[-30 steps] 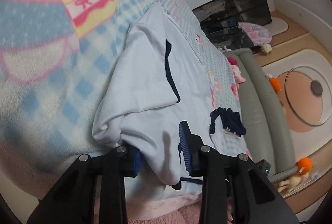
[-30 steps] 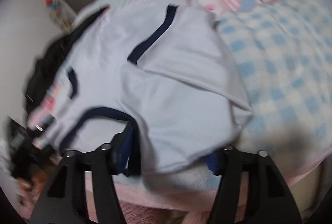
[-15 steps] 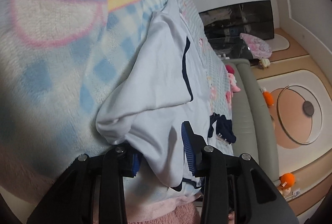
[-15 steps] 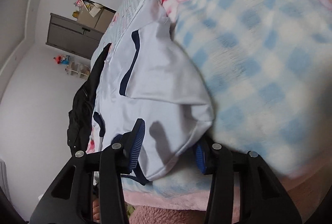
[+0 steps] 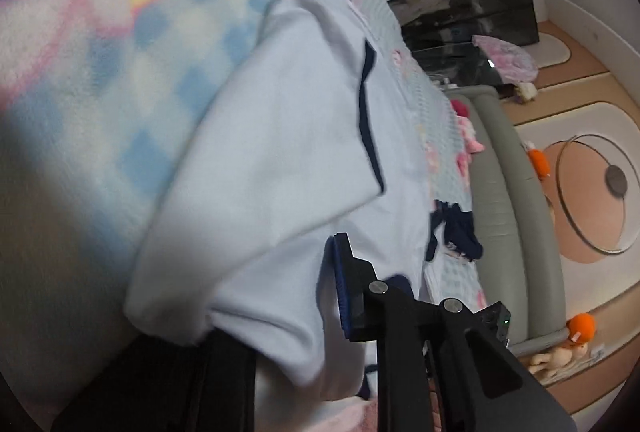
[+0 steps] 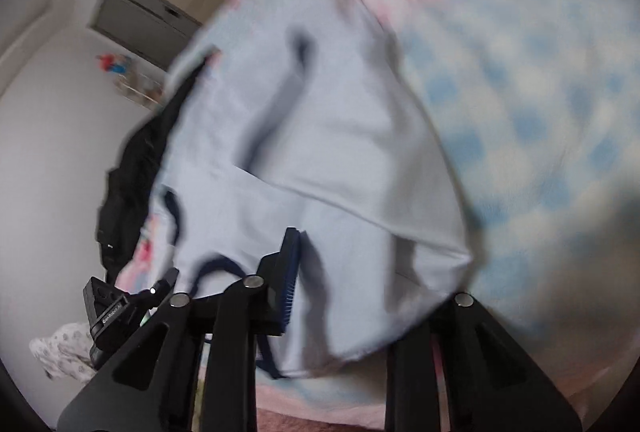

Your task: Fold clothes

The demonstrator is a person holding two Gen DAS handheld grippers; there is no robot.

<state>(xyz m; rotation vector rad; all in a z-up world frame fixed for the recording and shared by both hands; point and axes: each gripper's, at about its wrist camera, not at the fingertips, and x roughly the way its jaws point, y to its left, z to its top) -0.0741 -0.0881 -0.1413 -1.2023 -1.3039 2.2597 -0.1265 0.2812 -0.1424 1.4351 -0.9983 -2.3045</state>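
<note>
bed blanket [image 5: 160, 79], shirt [image 5: 280, 151] between hand-held gripper [image 5: 276, 304] fingers

Small white lettering on black device [image 6: 114, 316]; blurred, not legible.

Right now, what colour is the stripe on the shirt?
Dark navy blue, on the pale blue shirt; the stripe shows sharpest in the left wrist view.

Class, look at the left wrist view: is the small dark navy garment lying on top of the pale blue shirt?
No. The small navy garment lies apart from the pale blue shirt, on the checked blanket beside the grey bed edge.
</note>
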